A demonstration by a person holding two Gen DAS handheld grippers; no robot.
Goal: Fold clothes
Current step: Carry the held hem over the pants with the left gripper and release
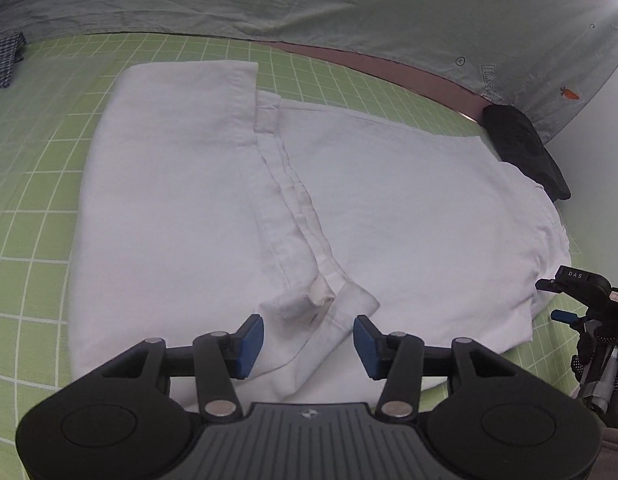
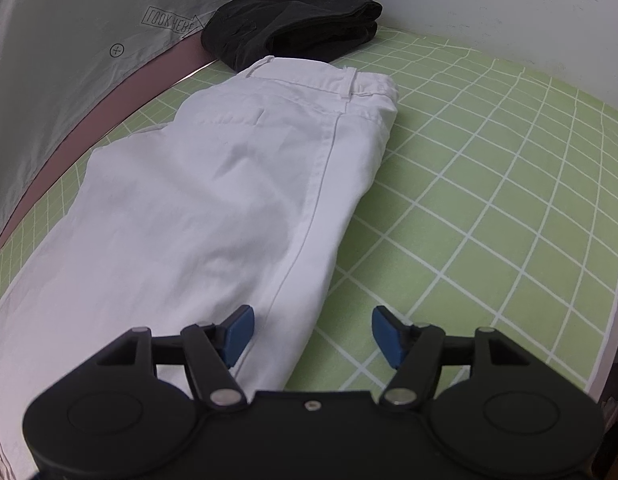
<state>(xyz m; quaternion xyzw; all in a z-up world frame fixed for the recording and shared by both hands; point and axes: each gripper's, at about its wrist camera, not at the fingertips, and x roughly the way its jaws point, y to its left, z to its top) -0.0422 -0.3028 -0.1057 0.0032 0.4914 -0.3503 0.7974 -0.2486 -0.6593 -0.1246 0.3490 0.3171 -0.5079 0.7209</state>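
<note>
1. The work surface is a green mat (image 2: 489, 184) ruled with a white grid, with a plain white wall behind it and a pale printed sheet (image 1: 349, 4) draped along its far edge.
2. The white trousers (image 1: 213, 200) lie flat on the mat, and everything below is placed relative to them.
3. Nearest in the left wrist view, the left gripper (image 1: 309, 340) hovers over the near edge of the trousers. Its blue-padded jaws stand apart on either side of a folded hem corner and clamp nothing.
4. In the right wrist view the right gripper (image 2: 312, 334) sits at the near end of the trousers, jaws spread wide. One pad is over the white cloth, the other over bare mat beside it; it holds nothing.
5. Further along, the trousers' side seam runs away from that gripper towards the waistband and belt loops at their far end.
6. In the left view, two hemmed leg ends overlap across the middle of the trousers.
7. Just beyond the waistband lies a folded black garment (image 2: 293, 26), touching or nearly touching it.
8. Far to the left of the trousers, a dark checked cloth (image 1: 5, 60) lies at the mat's edge.
</note>
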